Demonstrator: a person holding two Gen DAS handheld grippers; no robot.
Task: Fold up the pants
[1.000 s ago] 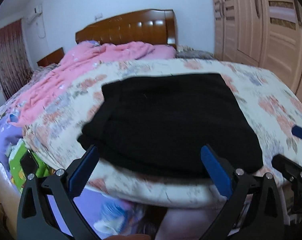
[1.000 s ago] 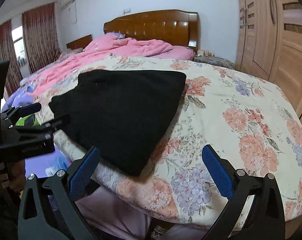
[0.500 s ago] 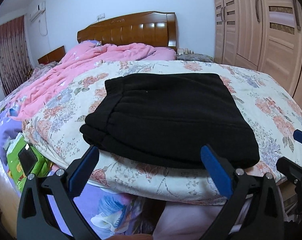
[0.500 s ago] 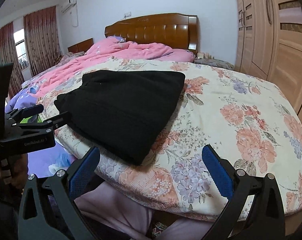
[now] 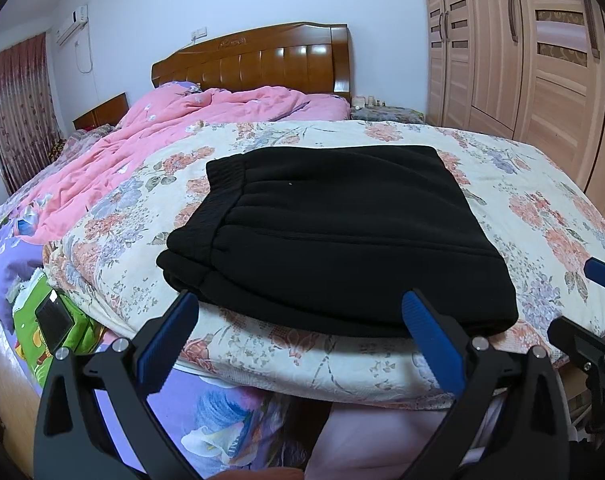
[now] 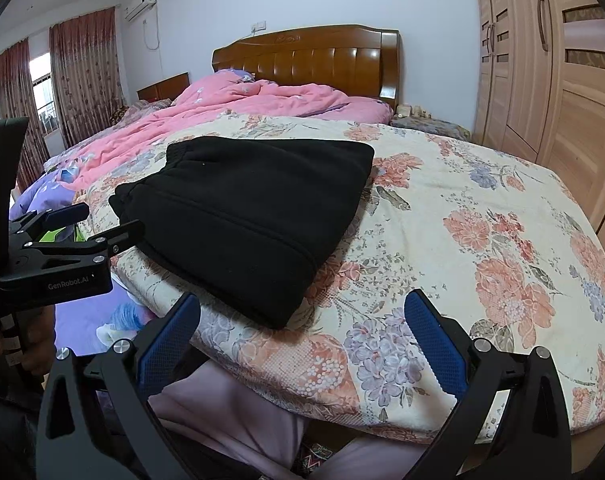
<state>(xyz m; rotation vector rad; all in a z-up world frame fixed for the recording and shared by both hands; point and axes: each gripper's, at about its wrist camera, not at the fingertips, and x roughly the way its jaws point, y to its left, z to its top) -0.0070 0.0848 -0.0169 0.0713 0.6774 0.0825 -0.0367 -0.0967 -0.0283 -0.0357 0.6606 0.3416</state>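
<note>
Left wrist view: folded black pants lie on the floral quilt, both grippers' fingers spread, empty.

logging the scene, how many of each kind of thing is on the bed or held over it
Folded black pants: 1
Floral quilt: 1
Pink quilt: 1
Grippers, both open: 2, the left gripper and right gripper
Total: 5
</note>
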